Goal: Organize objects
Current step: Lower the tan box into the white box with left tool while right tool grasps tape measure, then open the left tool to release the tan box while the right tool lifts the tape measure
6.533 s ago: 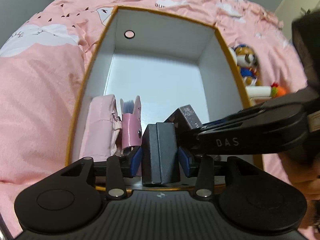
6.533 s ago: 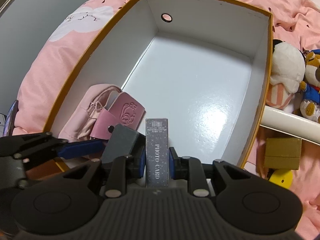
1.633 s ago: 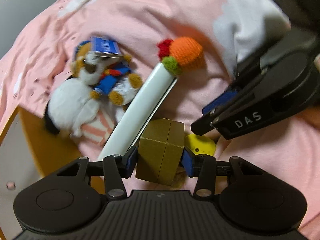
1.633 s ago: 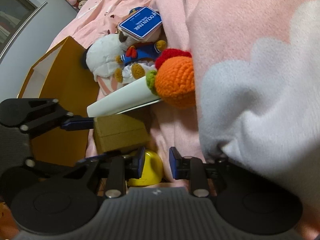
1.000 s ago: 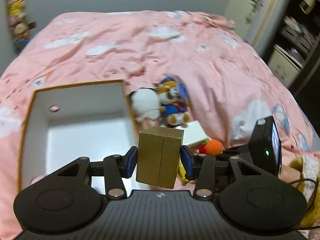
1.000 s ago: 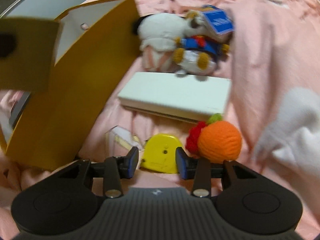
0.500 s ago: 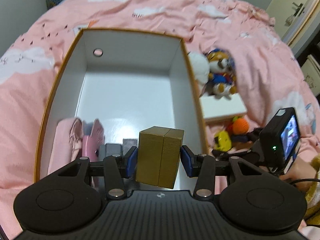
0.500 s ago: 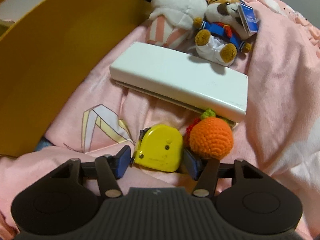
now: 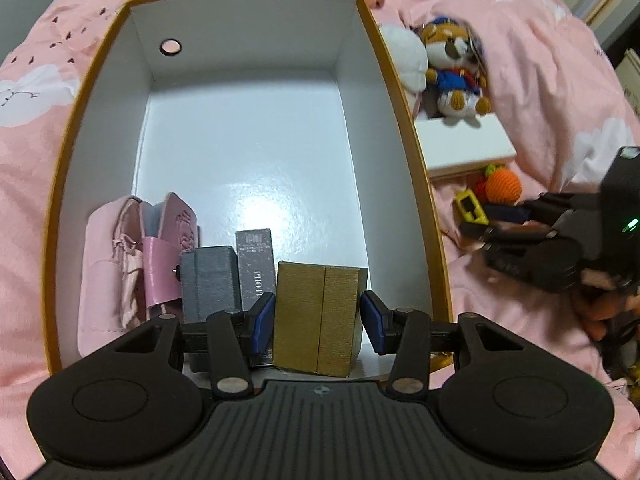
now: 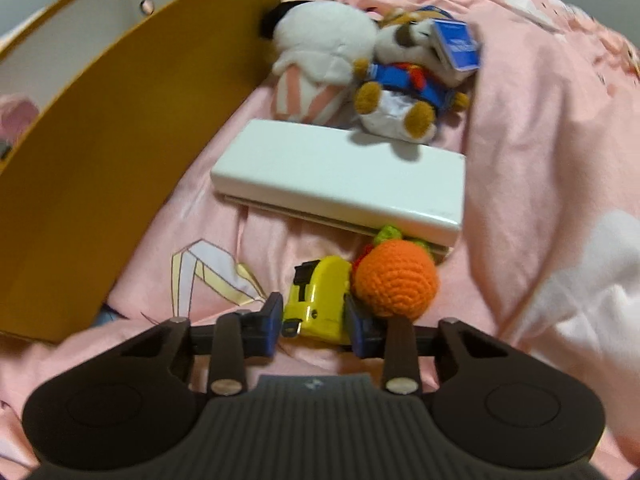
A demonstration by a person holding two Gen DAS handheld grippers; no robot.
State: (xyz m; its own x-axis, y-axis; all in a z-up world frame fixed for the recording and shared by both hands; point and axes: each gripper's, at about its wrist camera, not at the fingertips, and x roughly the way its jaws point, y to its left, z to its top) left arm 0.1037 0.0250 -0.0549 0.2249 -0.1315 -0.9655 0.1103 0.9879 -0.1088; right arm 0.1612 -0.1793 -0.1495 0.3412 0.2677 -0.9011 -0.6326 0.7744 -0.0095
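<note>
My left gripper [image 9: 318, 320] is shut on a gold box [image 9: 320, 312] and holds it upright low inside the orange-walled storage box [image 9: 400, 92], at the near end. Beside it stand a photo card box [image 9: 256, 264], a grey box [image 9: 210, 280] and a pink pouch [image 9: 108, 272]. Outside on the bedspread, my right gripper [image 10: 314, 320] is closing its jaws on a yellow tape measure [image 10: 320, 300], and both pads touch its sides. An orange crochet ball [image 10: 394, 280] rests against that tape measure.
A long white case [image 10: 340, 176] lies beyond the tape measure. Two plush toys [image 10: 320, 56] [image 10: 408, 80] sit behind it against the storage box's outer wall [image 10: 120, 120]. The pink bedspread [image 10: 540, 120] rises in folds on the right.
The left gripper sank with the gold box into the near end of the storage box. The right jaws opened wide around the tape measure, then closed in on it.
</note>
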